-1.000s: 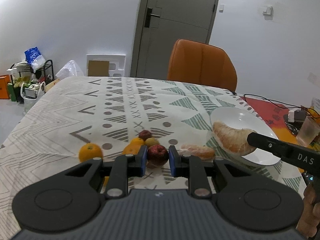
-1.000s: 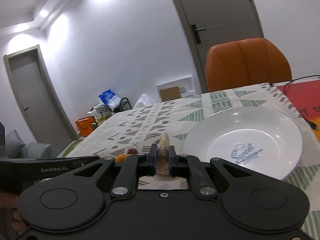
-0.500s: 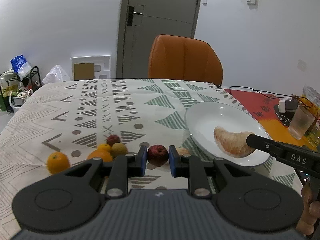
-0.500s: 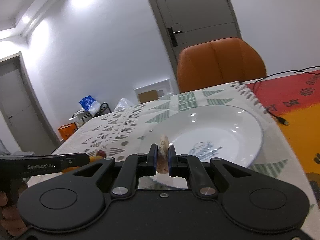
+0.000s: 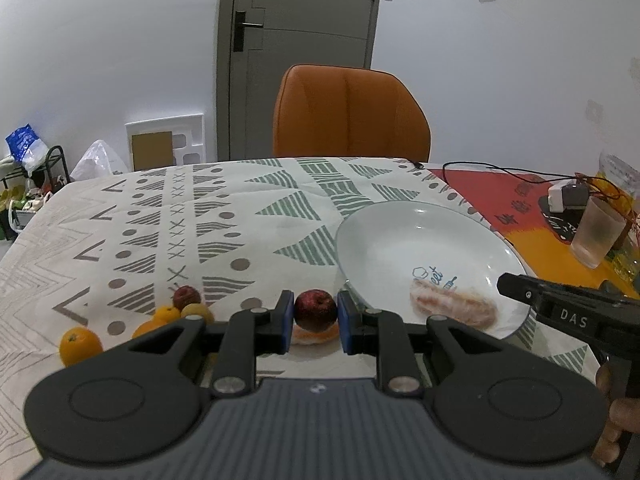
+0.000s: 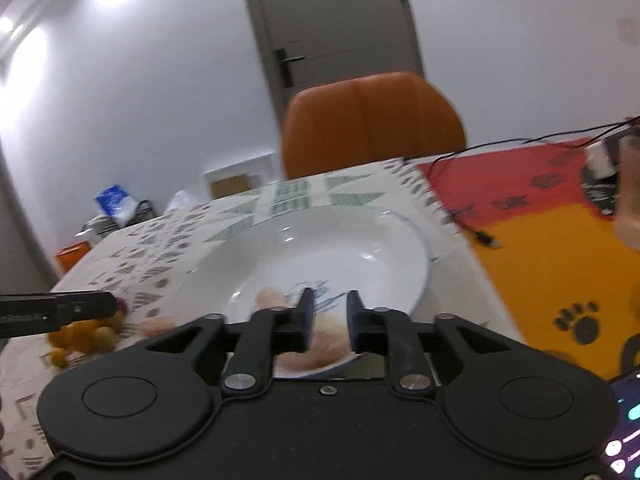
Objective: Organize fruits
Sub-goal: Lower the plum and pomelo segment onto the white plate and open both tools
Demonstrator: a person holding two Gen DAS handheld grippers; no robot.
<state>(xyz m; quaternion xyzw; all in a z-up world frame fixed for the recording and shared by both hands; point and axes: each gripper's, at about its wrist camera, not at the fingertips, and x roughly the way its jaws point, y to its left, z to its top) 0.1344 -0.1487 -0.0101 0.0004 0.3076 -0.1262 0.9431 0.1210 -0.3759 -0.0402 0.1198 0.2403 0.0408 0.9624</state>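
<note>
My left gripper [image 5: 313, 315] is shut on a dark red apple [image 5: 315, 310], held above the tablecloth left of the white plate [image 5: 384, 236]. A peeled pomelo segment [image 5: 452, 305] lies on the plate's near side. My right gripper [image 6: 328, 316] is open over the plate [image 6: 360, 240], with the segment [image 6: 324, 340] lying below and between its fingers. On the cloth sit oranges [image 5: 79, 345], a second red fruit [image 5: 186, 297], a yellow-green fruit [image 5: 197, 312] and another peeled segment [image 5: 312, 335] under the apple.
An orange chair [image 5: 350, 114] stands behind the table. A red and yellow mat [image 6: 540, 232] with a cable, a charger [image 5: 566, 197] and a plastic cup [image 5: 596, 234] lies to the right. A phone [image 6: 624, 432] is at the right wrist view's lower right corner.
My right gripper carried the pomelo segment over the plate and opened; the segment now lies on the plate. My left gripper lifted the apple and moved it right, toward the plate.
</note>
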